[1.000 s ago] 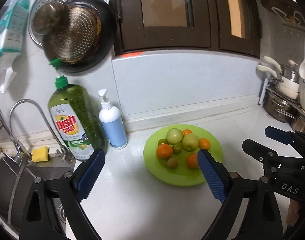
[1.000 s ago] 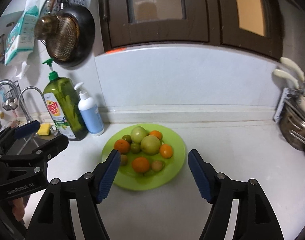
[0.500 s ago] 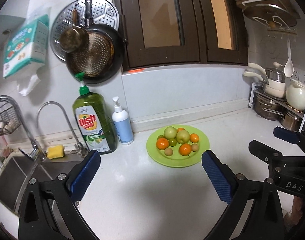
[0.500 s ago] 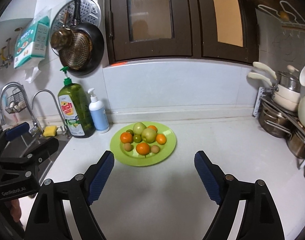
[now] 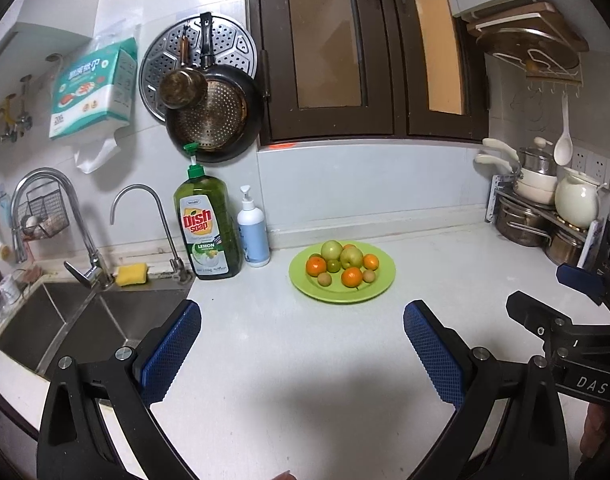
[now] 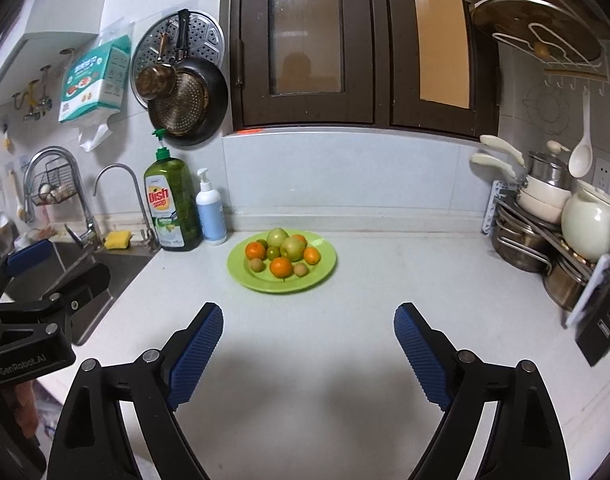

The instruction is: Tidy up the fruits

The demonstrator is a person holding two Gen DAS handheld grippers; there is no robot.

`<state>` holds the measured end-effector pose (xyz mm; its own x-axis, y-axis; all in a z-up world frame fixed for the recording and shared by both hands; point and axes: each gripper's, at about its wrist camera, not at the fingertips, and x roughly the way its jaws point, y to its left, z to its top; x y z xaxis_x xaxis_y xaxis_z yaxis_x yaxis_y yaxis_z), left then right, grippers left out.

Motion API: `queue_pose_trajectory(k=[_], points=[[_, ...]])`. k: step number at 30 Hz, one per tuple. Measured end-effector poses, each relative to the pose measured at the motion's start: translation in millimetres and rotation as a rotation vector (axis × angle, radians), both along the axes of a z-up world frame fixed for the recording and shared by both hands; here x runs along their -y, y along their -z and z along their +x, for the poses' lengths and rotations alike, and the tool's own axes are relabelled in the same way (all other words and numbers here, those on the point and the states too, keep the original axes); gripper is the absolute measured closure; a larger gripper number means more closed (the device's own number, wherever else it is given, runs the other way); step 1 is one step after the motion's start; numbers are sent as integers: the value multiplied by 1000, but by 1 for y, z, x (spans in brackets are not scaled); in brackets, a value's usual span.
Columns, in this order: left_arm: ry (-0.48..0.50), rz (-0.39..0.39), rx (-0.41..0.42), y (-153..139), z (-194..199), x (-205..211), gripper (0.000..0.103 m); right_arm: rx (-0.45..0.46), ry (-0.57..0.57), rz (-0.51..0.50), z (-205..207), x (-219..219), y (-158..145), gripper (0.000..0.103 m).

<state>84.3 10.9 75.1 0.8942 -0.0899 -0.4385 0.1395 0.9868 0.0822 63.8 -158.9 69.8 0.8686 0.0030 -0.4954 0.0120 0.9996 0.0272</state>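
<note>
A lime-green plate sits on the white counter near the back wall. It holds several fruits: oranges, pale green apples and small green and brownish ones. My left gripper hangs well in front of the plate, open, with only bare counter between its blue pads. My right gripper is also back from the plate; its jaws are opening with nothing between them. Each gripper shows at the edge of the other's view: right gripper, left gripper.
A green dish soap bottle and a white pump bottle stand left of the plate. Further left are a yellow sponge, taps and a steel sink. A rack of pots and a cream jug fill the right corner.
Both grippers have drawn back from the plate, which now looks smaller and farther off. The jaws of both stand wider than a second ago. The fruit has not moved.
</note>
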Motion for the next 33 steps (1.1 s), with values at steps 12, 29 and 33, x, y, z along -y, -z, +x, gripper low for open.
queue_pose_trajectory(k=[12,29,33], points=[[-6,5,5,0,-39,1,0,3,-11,14,-39,3,2,15],[-7,4,1,6,-62,5,0,14,-12,6,-57,10,0,15],[-12,3,2,6,-65,5,0,17,-20,3,-59,10,-1,15]])
